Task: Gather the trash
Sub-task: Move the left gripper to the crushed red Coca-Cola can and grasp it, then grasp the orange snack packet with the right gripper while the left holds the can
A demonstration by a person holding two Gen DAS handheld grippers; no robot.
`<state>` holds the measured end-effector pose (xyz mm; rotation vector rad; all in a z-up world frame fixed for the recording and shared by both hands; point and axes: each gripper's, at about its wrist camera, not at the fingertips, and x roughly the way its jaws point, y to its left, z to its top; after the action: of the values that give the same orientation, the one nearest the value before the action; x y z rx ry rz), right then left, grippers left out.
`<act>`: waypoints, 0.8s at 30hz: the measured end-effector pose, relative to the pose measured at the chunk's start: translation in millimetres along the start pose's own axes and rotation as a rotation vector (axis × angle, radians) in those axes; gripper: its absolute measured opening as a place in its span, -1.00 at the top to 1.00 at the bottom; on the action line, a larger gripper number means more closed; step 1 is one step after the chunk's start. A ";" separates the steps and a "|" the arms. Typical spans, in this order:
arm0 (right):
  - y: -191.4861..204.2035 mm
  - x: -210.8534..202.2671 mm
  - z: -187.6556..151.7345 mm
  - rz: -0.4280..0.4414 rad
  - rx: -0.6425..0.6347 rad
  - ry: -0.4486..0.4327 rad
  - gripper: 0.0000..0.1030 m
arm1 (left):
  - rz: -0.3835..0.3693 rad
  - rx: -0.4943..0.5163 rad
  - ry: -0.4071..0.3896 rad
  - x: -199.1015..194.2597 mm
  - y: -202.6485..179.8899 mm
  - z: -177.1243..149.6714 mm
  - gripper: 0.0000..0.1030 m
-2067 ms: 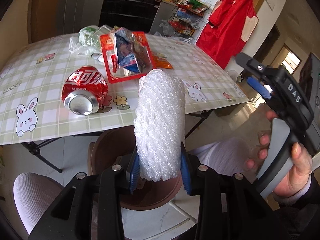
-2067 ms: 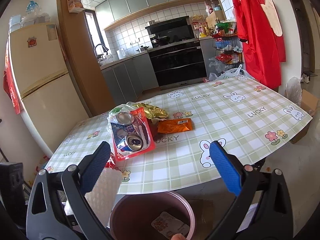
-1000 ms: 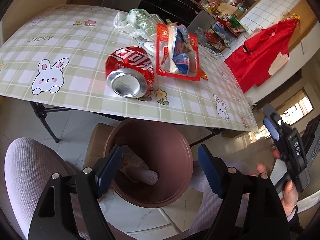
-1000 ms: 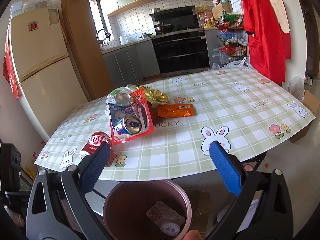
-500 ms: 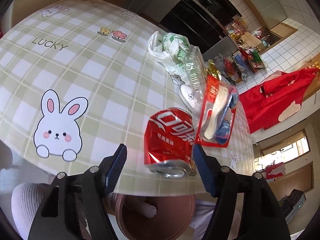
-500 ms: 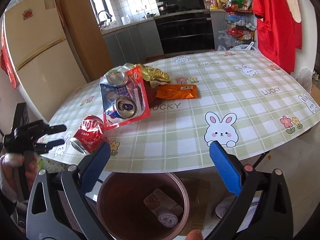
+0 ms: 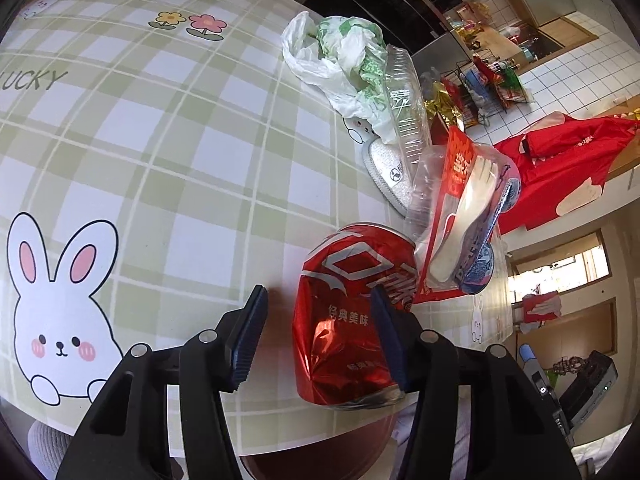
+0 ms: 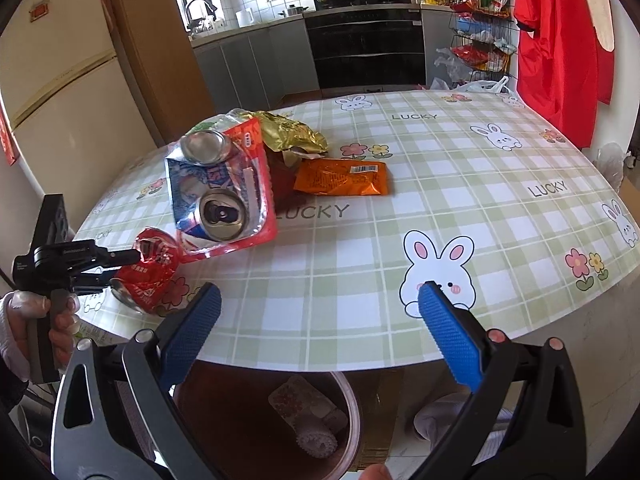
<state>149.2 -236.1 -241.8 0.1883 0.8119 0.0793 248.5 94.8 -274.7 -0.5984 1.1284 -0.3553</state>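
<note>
We logged one crushed red can (image 7: 352, 312) lying on its side at the near edge of the table (image 7: 168, 152), the left gripper (image 7: 320, 332) spread around it, the right pad apparently touching, the left pad clear. The right gripper (image 8: 320, 332) hung wide and empty above the brown bin (image 8: 352, 412), whose rim our own fingers partly hid. Behind the can, the red packet (image 8: 240, 184) was too crumpled to itemise.

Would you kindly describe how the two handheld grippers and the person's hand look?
Both the left gripper and right gripper have black frames with silver bolts and ridged blue finger pads. The hand on the grey handle shows pink-painted nails below a white sleeve.
</note>
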 end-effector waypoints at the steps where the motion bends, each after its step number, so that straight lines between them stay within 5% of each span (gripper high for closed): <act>1: -4.2 5.5 2.7 -0.020 0.009 0.012 -0.89 | -0.007 -0.002 0.001 1.1 -0.1 0.2 0.00; 5: -22.6 26.5 17.4 -0.086 0.018 0.054 -0.89 | 0.020 0.050 0.010 5.5 -7.0 1.7 0.07; 13: -28.7 97.2 71.7 -0.032 -0.304 0.222 -0.89 | 0.027 0.126 -0.048 -12.3 -16.9 1.1 0.79; 19: -4.4 154.2 108.6 0.032 -0.555 0.282 -0.88 | 0.037 0.060 -0.140 -42.0 -12.4 -2.4 0.79; 24: 5.4 188.7 125.0 0.060 -0.634 0.321 -0.88 | 0.037 0.020 -0.197 -63.7 -11.7 -10.7 0.79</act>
<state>369.6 -221.1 -291.3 -0.4094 1.0606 0.4245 213.8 117.8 -223.9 -0.5810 0.9448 -0.2694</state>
